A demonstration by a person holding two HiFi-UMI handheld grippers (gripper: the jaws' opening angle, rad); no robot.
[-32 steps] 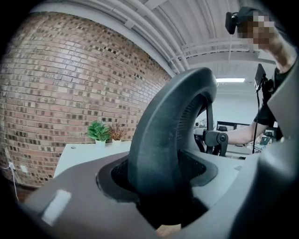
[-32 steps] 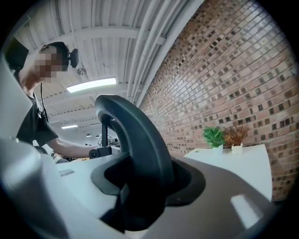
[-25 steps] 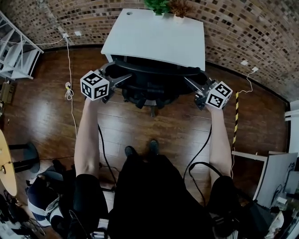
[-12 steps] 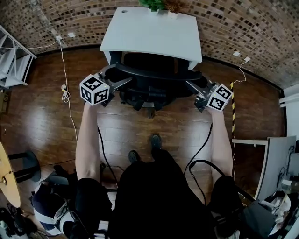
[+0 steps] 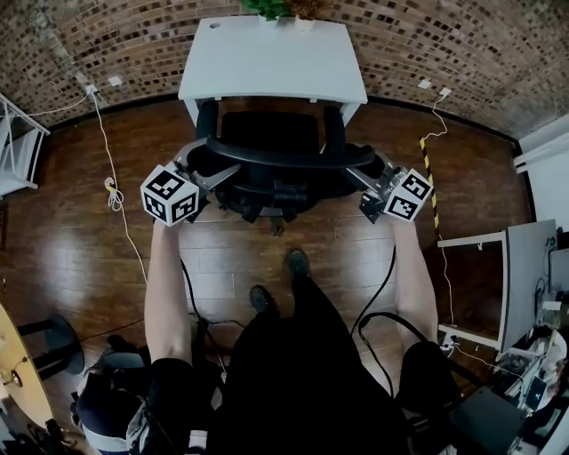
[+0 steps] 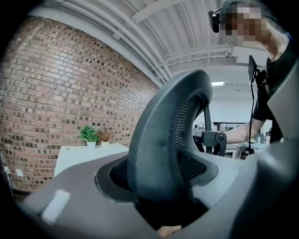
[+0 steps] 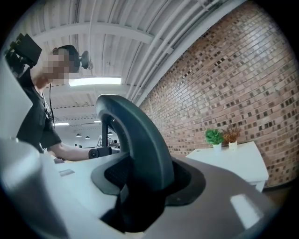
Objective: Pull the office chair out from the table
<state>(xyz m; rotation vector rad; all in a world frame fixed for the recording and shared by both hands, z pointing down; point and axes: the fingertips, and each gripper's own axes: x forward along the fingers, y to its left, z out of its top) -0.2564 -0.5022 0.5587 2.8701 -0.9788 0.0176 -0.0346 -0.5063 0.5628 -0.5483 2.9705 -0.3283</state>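
Note:
The black office chair (image 5: 271, 142) stands at the near edge of the white table (image 5: 271, 58), its seat mostly out from under the top. My left gripper (image 5: 212, 171) is shut on the left end of the curved backrest rim (image 5: 280, 161), and my right gripper (image 5: 357, 172) is shut on its right end. In the left gripper view the backrest frame (image 6: 163, 140) rises thick and dark between the grey jaws of the left gripper (image 6: 163, 207). In the right gripper view the same frame (image 7: 140, 140) stands between the jaws of the right gripper (image 7: 140, 205).
Two small potted plants (image 5: 271, 7) stand at the table's far edge against the brick wall. Cables (image 5: 111, 191) lie on the wooden floor at left, and a striped cable (image 5: 427, 155) at right. A white desk (image 5: 524, 275) stands at the right. The person's feet (image 5: 298, 262) are just behind the chair.
The chair has rolled out from under the table toward the person, so more of its seat shows. Both grippers came back with the backrest, and the person stepped backward.

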